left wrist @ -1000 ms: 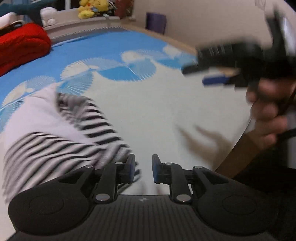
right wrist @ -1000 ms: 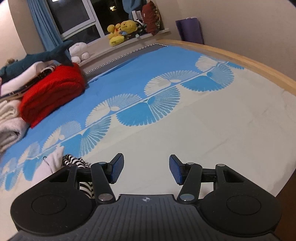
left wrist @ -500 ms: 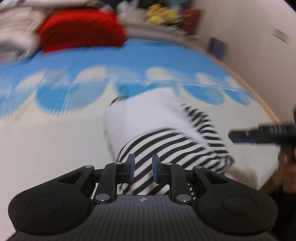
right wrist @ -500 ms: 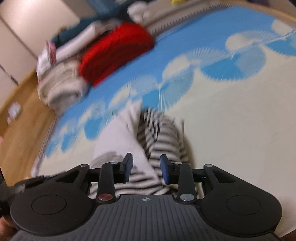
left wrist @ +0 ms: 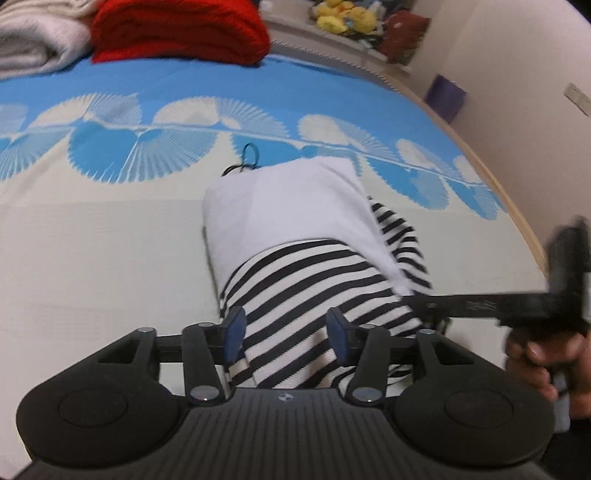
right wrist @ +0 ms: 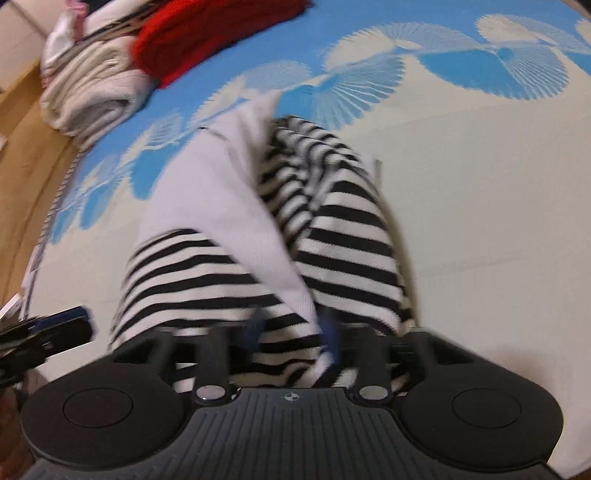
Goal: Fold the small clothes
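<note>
A small black-and-white striped garment point(left wrist: 314, 284) with a plain white part point(left wrist: 291, 206) lies bunched on the bed. My left gripper point(left wrist: 286, 334) is open, its blue pads either side of the garment's near striped edge. My right gripper point(right wrist: 291, 332) is blurred, open with the striped and white cloth point(right wrist: 258, 236) between its pads; it also shows from the side in the left wrist view point(left wrist: 517, 302), at the garment's right edge. The left gripper's tip shows at the far left of the right wrist view point(right wrist: 48, 332).
The bed cover point(left wrist: 92, 240) is cream near me and blue with white fan shapes farther off. A red folded blanket point(left wrist: 177, 29) and pale folded cloths point(left wrist: 33, 33) lie at the far side. Plush toys point(left wrist: 343, 18) sit on a ledge. The wooden bed edge point(left wrist: 517, 221) runs on the right.
Both grippers have swung over to the striped garment and come down close to its near edge. The left jaws have opened wider. The right gripper has moved in beside the left one.
</note>
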A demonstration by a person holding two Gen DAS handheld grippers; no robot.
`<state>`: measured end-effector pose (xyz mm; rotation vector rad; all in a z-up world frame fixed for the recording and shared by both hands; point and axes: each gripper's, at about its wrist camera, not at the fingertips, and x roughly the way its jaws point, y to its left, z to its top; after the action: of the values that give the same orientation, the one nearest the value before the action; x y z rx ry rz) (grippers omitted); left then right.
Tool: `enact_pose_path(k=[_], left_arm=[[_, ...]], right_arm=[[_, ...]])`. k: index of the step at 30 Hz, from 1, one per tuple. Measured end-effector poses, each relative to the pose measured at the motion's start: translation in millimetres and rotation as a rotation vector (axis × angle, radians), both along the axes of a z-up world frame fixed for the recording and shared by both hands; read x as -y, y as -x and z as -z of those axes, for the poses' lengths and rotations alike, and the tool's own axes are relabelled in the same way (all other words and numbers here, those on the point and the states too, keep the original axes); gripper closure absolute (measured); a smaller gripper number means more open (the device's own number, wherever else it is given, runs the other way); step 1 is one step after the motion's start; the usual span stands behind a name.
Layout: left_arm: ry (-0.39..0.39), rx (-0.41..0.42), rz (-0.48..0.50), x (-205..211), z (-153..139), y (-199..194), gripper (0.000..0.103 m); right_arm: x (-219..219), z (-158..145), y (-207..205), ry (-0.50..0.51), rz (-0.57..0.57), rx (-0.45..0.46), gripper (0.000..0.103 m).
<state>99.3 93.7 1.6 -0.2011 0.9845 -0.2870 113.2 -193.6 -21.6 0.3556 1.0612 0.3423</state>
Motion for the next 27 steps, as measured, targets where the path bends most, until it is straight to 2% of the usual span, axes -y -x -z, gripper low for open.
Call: enact_pose_path(k=[3,6,7,9,11,13,16,18,21,24,25,27], left_arm=[[0.003,-0.024,-0.04,3.3,3.9,-3.9,0.044],[0.001,-0.019,-0.046,14.7,3.3,-3.3,0.037],[0.0,-0.018,-0.035,20.3,3.2,-2.9,0.035],[-0.018,-0.021,-0.006,33.9,5.9,-2.3,0.034],[-0.068,-0.033,0.016,48.2,12.7,-1.4,0.034],[-0.126,-0.051,0.051,61.2,23.8,-0.8,0.034],[-0.226,-0.065,0.085,71.0,43.5,-1.4,0.026],[-0.217,-0.089,0.074,66.7,47.4,-4.1,0.025],[-0.135,-0.083,0.032,54.6,35.8,-3.4,0.034],[-0.055,-0.062,0.093,52.5,26.9,0.9,0.034],[-0.085,-0.079,0.124,56.7,32.3,0.0,0.034],[-0.243,-0.109,0.187,67.1,55.5,0.9,0.034]], right_arm=[[15.7,-23.7,14.9,-0.095,0.006,0.125,0.1],[62.0,-54.5,40.0,-0.31,0.092,0.269,0.1],[74.9,-62.5,50.5,-0.345,0.105,0.313,0.1],[93.5,-67.8,66.0,-0.32,0.144,0.35,0.1],[110.0,-55.6,67.8,-0.294,0.21,0.273,0.1],[110.7,-36.0,59.9,-0.195,0.233,0.156,0.1],[92.8,-6.8,42.3,0.001,0.188,0.003,0.1],[80.3,4.8,33.9,0.063,0.157,-0.055,0.1],[65.1,7.1,27.3,0.114,0.133,-0.066,0.1],[62.3,2.6,28.0,0.123,0.124,-0.055,0.1],[60.2,2.2,28.9,0.141,0.111,-0.054,0.1],[58.3,3.5,31.6,0.174,0.082,-0.062,0.1]])
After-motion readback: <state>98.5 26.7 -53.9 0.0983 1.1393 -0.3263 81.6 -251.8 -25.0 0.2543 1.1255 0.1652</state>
